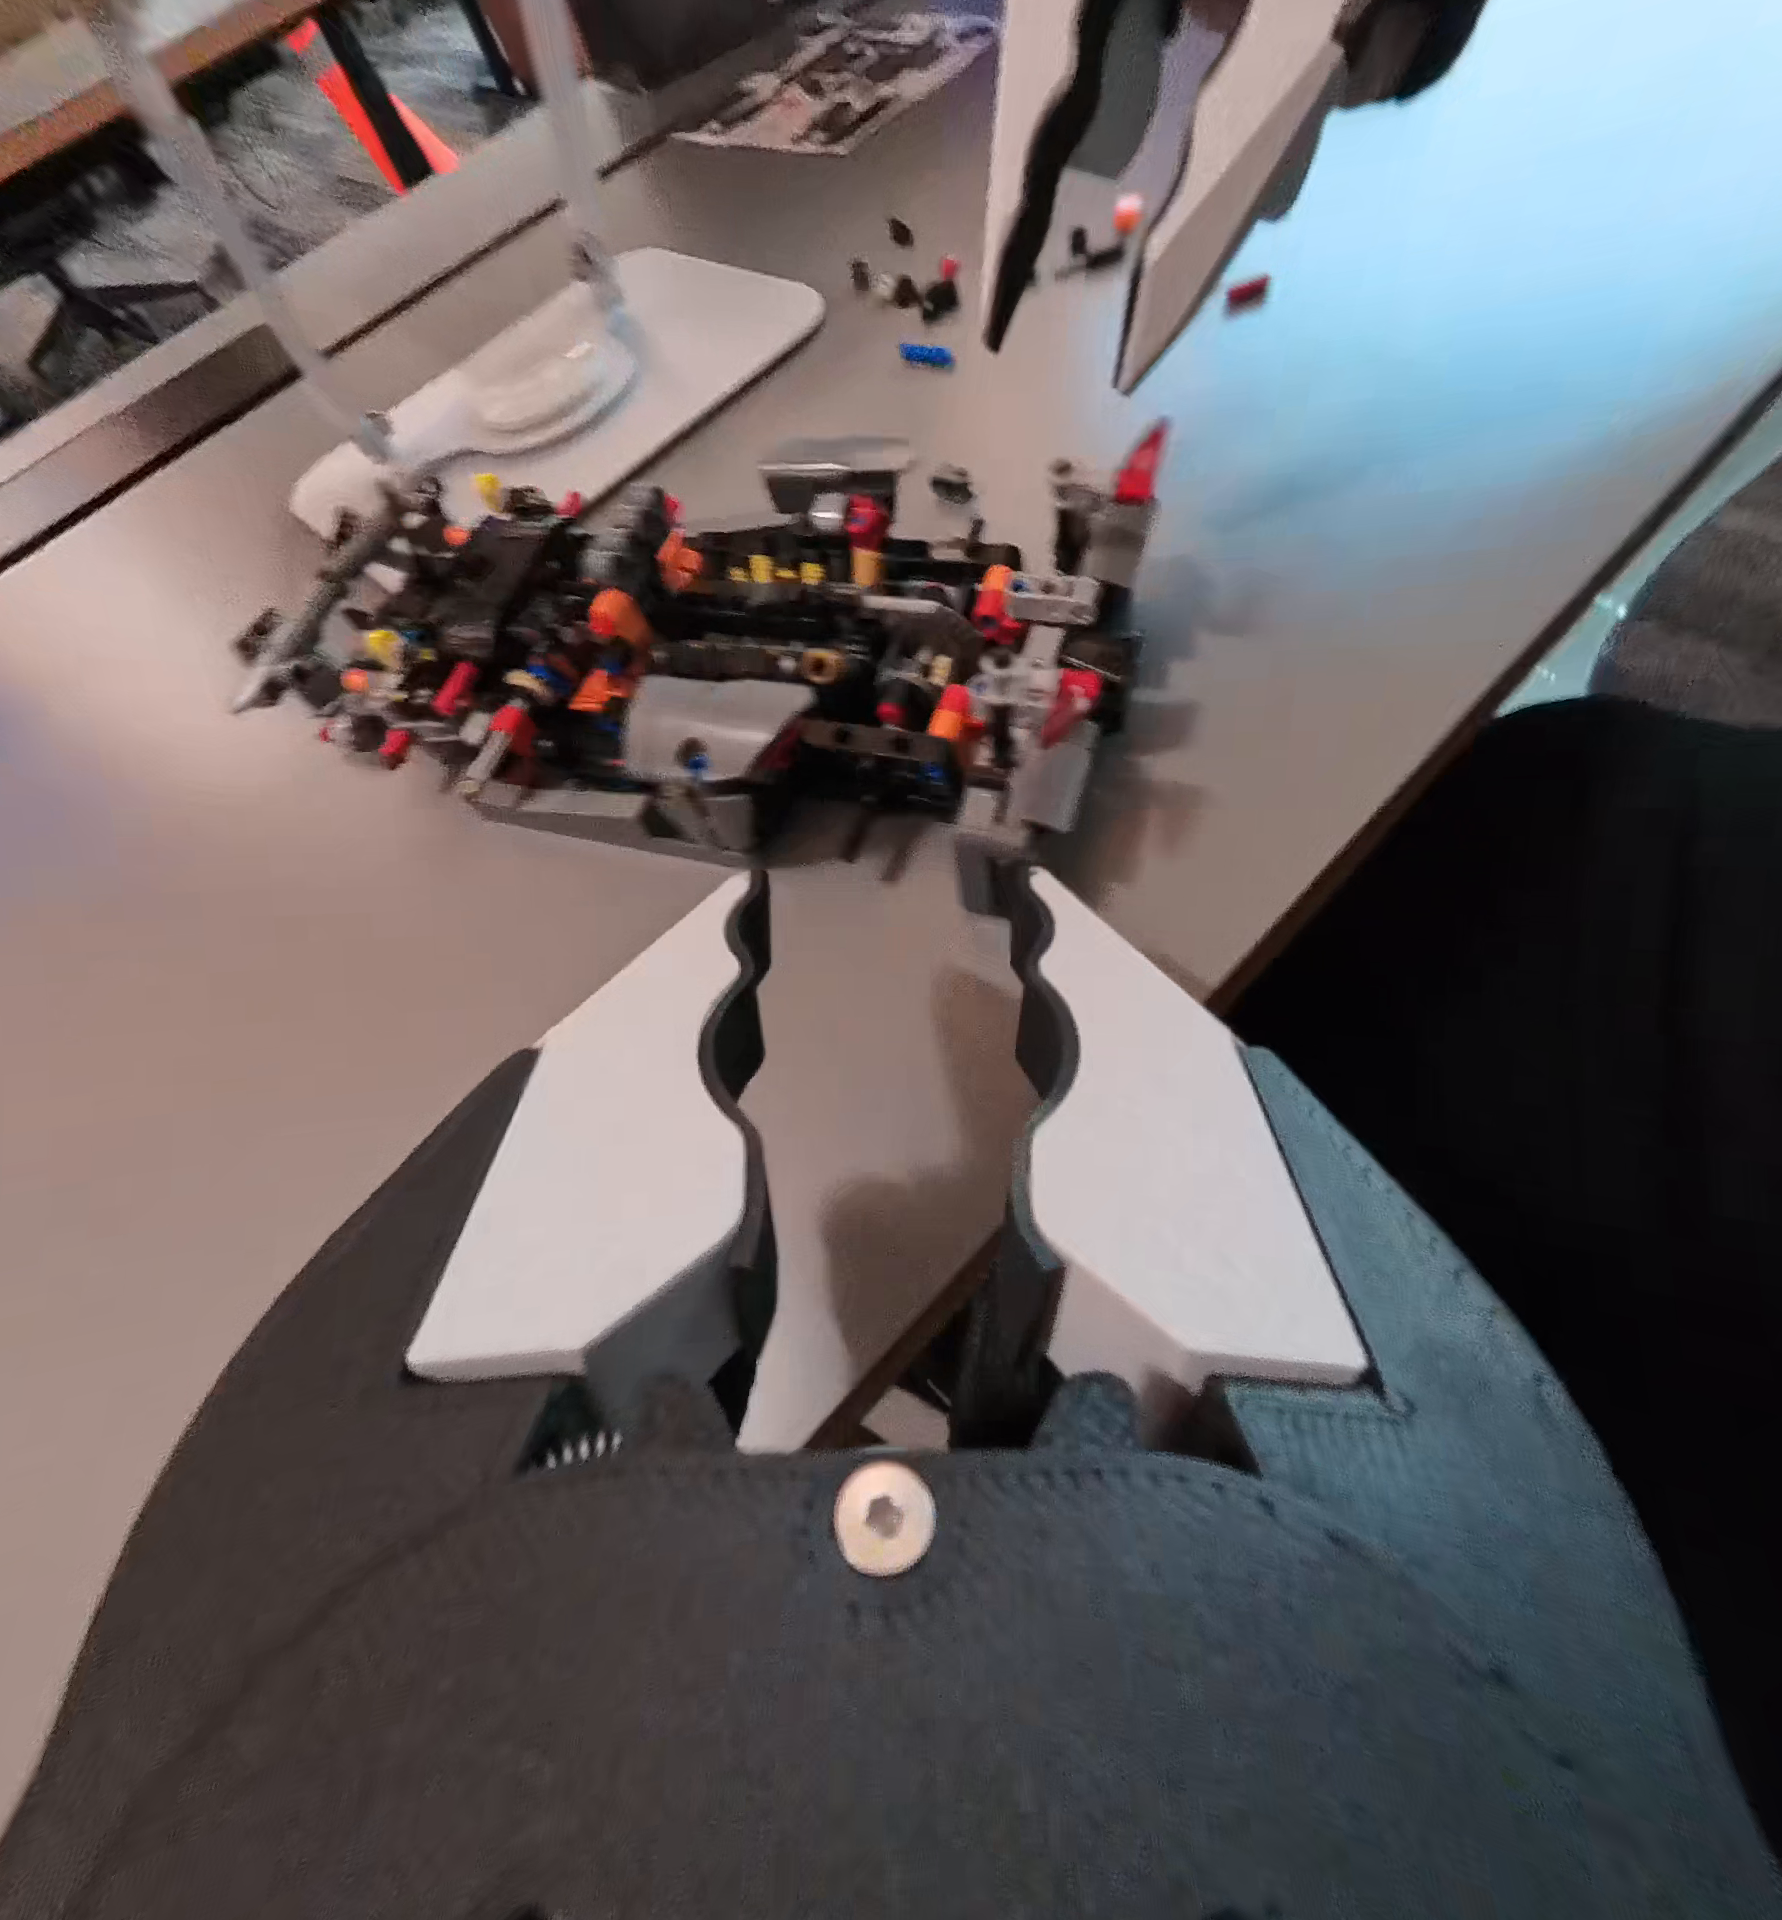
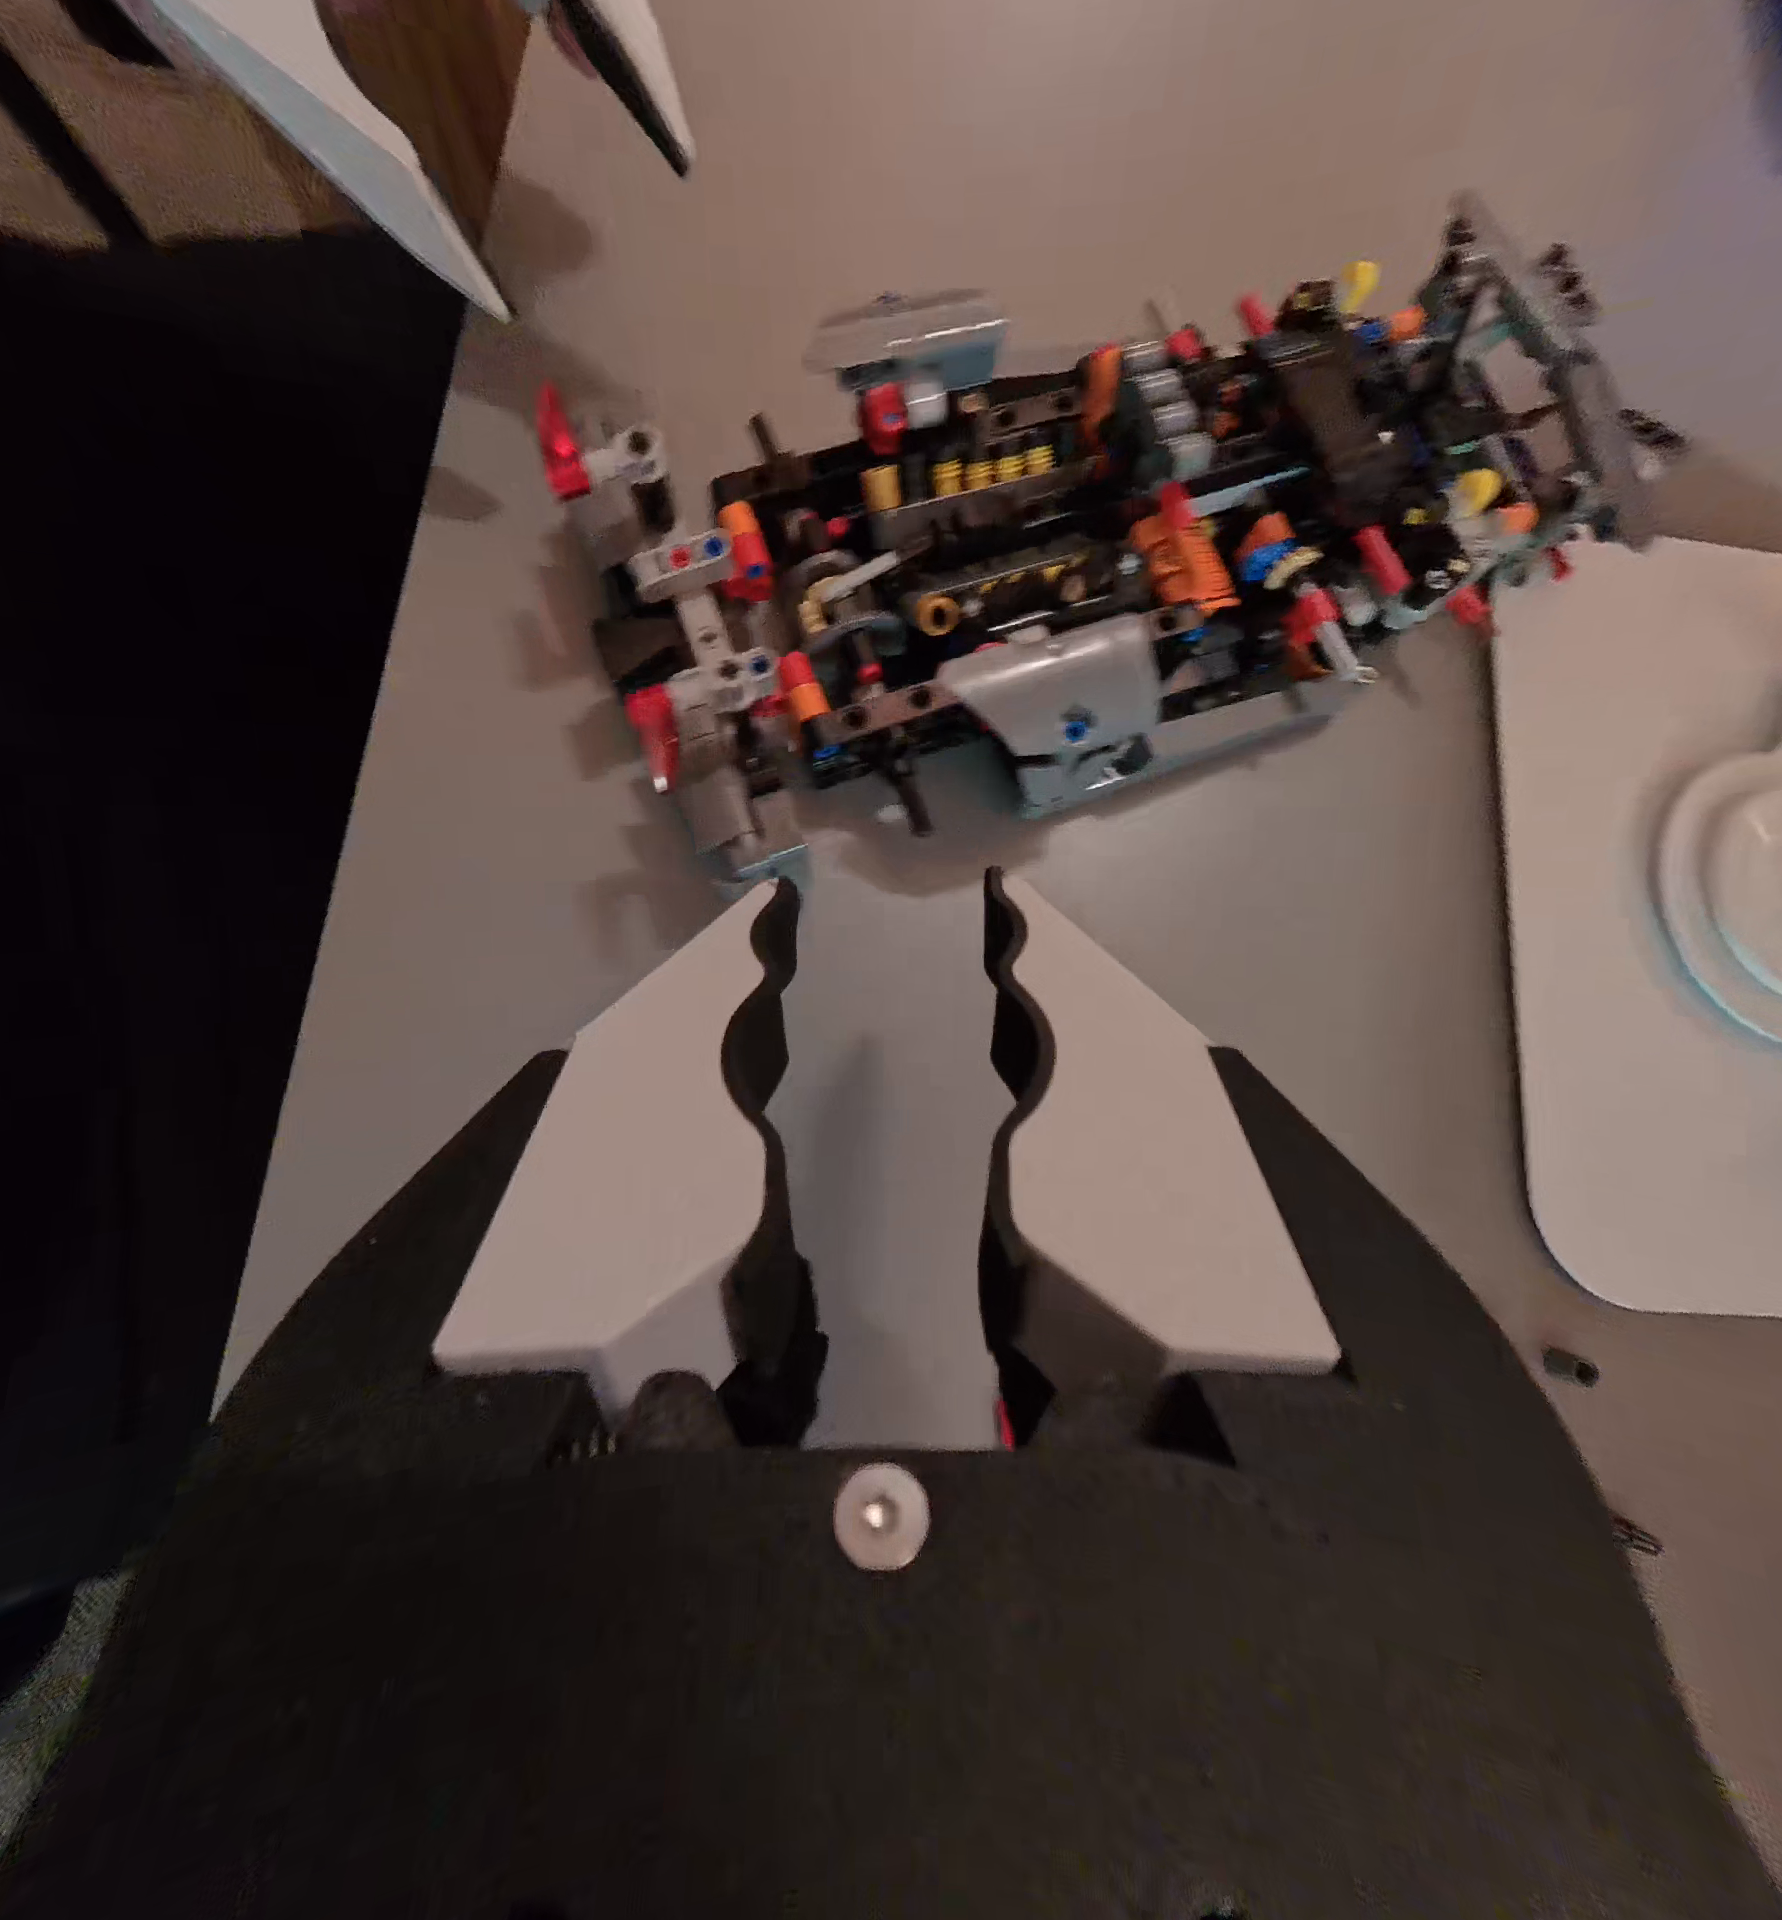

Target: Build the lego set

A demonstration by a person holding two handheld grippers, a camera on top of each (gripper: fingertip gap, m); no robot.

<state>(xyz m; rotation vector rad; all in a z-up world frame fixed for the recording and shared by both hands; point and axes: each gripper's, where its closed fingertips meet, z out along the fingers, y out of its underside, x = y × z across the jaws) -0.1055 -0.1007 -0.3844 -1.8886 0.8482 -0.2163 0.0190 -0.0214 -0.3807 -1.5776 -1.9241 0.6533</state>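
Observation:
A long, part-built lego car chassis (image 1: 721, 655), black and grey with red, orange and yellow pieces, lies on the grey table (image 1: 191, 987). My left gripper (image 1: 887, 883) is open and empty, its tips just short of the chassis's near side. My right gripper (image 2: 887, 888) is open and empty, just short of the chassis (image 2: 1074, 582) near its end with the red pieces. Each gripper also shows in the other's view, high above the table: the right one in the left wrist view (image 1: 1063, 332), the left one in the right wrist view (image 2: 596, 229).
Several loose small lego pieces (image 1: 918, 286) lie beyond the chassis, with a blue one (image 1: 926, 355) and a red one (image 1: 1246, 293). A white stand base (image 1: 658, 343) sits to the left, a printed booklet (image 1: 825, 94) at the far side. The table edge (image 1: 1438, 748) runs on the right. Some 15 cm of space lies between my two pairs of fingers.

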